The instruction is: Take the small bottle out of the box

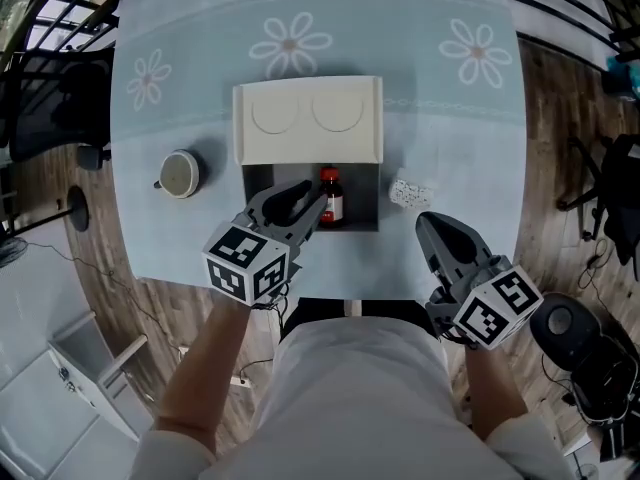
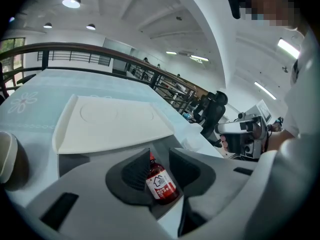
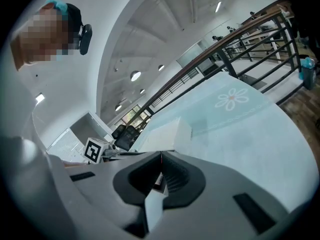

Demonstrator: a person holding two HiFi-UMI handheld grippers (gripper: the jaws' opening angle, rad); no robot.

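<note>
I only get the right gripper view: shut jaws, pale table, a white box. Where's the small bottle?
Observer: The bottle sits inside the grey box, in front of its open white lid.
Operator: Is the left gripper on it?
Observer: The left gripper has its jaws apart; the bottle shows in the gap, not clamped.
Operator: Anything else nearby?
Observer: A cup left of the box, a small white packet right of it.

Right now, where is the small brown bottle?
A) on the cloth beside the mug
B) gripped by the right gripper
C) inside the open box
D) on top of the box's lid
C: the small brown bottle sits in the grey well of the open box, at the tips of the left gripper, whose jaws are apart and not pressing on it.
</note>
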